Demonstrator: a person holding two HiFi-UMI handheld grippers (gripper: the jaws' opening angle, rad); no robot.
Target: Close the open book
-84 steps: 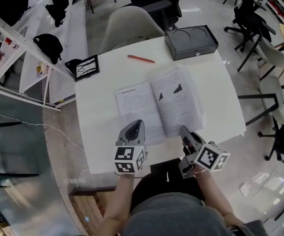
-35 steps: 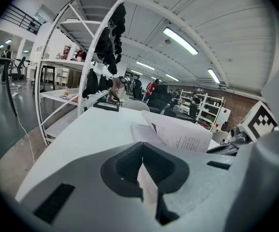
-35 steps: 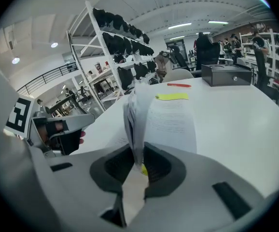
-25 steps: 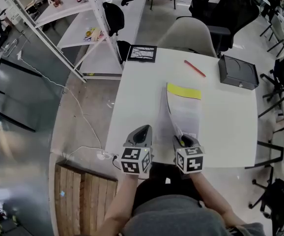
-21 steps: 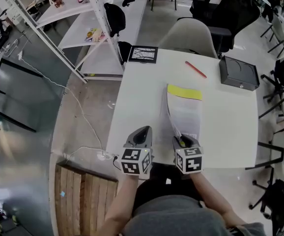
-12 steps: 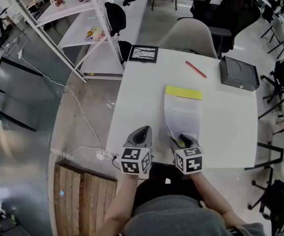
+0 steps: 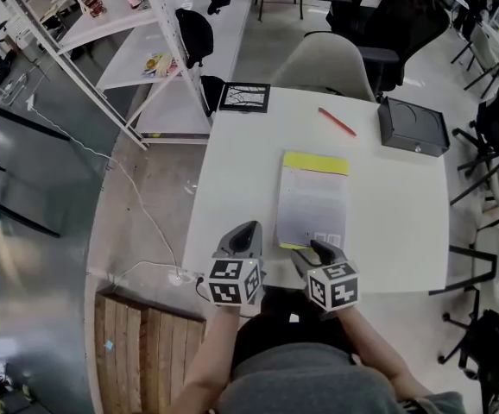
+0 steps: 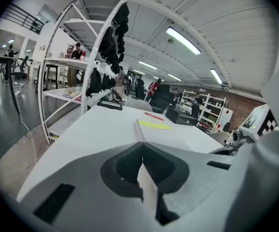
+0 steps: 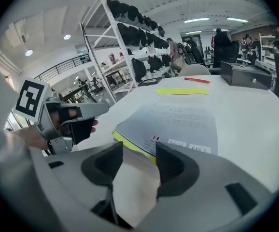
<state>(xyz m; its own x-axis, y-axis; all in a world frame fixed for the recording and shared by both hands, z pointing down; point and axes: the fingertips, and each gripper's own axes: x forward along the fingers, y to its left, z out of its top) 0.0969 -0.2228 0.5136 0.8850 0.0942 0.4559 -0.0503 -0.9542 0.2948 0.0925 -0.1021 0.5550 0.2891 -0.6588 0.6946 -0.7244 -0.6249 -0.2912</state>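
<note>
Book (image 7: pixel 312 201) lies shut and flat on the white table (image 7: pixel 405 198), its cover no longer propped up. The right gripper (image 7: pixel 320 248) has just spread its jaws, freeing the near edge; the left gripper (image 7: pixel 246 231), jaws together and empty, waits beside. Closing looks done.

**Book lies shut on white table**

A closed book with a pale grey cover and a yellow band along its far edge (image 7: pixel 312 205) lies flat on a square white table (image 7: pixel 232 171). The grey right gripper with its marker cube (image 7: pixel 318 250) points at the book's near edge. Its jaws have just been opening, and nothing is between them. The matching left gripper (image 7: pixel 246 231) is held just left of the book's near corner, off the cover. Beyond the book lies a slim red pen (image 7: pixel 337 122), and to the book's far right sits a black rectangular box (image 7: pixel 413 127). A black-framed flat panel (image 7: pixel 243 97) rests far left of the book. A pale shell chair (image 7: pixel 323 63) stands beyond the book.
</note>
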